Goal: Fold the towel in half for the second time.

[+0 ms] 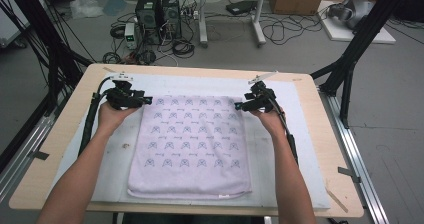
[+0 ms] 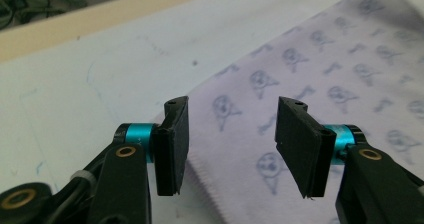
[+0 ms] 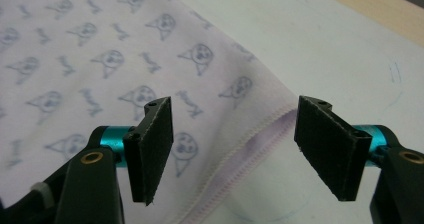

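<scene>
A pale lilac towel (image 1: 190, 146) printed with small blue cartoon faces lies flat and folded in the middle of the white mat (image 1: 300, 134) that covers the wooden table (image 1: 65, 134). The left gripper (image 1: 146, 100) sits at the towel's far left corner, and in the left gripper view its jaws stand apart with the corner of the cloth under the gap, neither pad pressing on it. The right gripper (image 1: 239, 105) sits at the towel's far right corner; in the right gripper view its jaws are parted wide over the stitched hem (image 3: 250, 144), gripping nothing.
</scene>
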A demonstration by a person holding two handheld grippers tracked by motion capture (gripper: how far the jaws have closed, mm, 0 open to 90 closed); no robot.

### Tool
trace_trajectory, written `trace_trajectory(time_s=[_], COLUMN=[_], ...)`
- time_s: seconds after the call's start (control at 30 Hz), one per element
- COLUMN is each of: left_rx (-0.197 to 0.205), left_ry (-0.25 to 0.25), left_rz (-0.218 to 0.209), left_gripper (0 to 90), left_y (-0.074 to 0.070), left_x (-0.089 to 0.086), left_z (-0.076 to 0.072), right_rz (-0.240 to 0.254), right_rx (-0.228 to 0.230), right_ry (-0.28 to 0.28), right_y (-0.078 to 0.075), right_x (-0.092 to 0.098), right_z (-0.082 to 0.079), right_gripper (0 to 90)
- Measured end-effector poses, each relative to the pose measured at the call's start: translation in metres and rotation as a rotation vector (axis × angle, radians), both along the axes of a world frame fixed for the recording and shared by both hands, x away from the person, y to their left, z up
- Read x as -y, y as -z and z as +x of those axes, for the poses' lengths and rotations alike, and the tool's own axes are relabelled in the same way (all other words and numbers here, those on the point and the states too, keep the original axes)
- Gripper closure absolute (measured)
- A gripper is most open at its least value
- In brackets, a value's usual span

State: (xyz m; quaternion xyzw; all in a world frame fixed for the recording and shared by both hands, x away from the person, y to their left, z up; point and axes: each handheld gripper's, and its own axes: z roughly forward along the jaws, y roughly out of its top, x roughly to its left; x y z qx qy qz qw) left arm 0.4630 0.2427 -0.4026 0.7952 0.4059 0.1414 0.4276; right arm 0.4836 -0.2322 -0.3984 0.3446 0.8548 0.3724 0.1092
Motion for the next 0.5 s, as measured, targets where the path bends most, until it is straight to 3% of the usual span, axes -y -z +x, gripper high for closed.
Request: trace_trajectory(time_s=[0.17,0.4,0.5], left_rx=[-0.046,-0.106,-0.083], left_ry=[-0.041,-0.070,-0.084], left_rz=[0.018,0.121,0.131], left_gripper=[42.6,39.7,42.8], left_y=[0.016,0.035,0.036], left_x=[0.002,0.009,0.010], left_z=[0.008,0.013,0.011], right_rz=[-0.006,-0.026,-0.039], right_rx=[-0.019,-0.052,-0.068], right_ry=[0.048,0.077,0.094], right_y=[0.012,0.028,0.035], right_x=[0.000,-0.005,-0.006], right_z=[0.007,0.012,0.014], right_gripper=[30.9,30.5,32.2])
